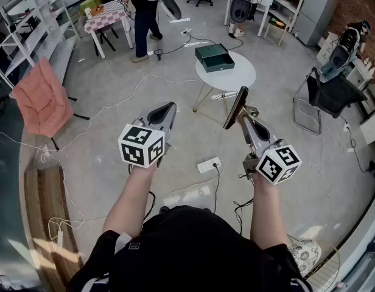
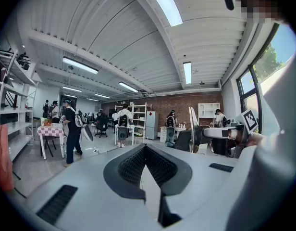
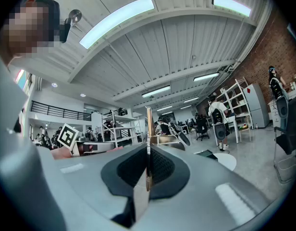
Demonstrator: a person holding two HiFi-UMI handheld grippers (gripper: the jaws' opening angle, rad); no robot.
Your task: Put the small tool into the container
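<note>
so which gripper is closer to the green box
Right. The right gripper, holding a thin tool, is nearly straight in front of the green box; the left gripper is farther, off to its left.

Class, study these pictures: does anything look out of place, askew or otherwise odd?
Nothing is spilled or broken. The green container sits askew at the far rim of the round table, and a power strip lies on the open floor.

A grey concrete floor (image 1: pixel 187 148) carries a round white table (image 1: pixel 236 78), an orange folding chair (image 1: pixel 41 99) and a checked table (image 1: pixel 108 16). White shelves (image 1: pixel 29 11) line the left side. Strip lights (image 2: pixel 162 4) run along a ribbed white ceiling (image 2: pixel 114 42) above a brick wall (image 2: pixel 186 102) and a window (image 2: pixel 268 66).
</note>
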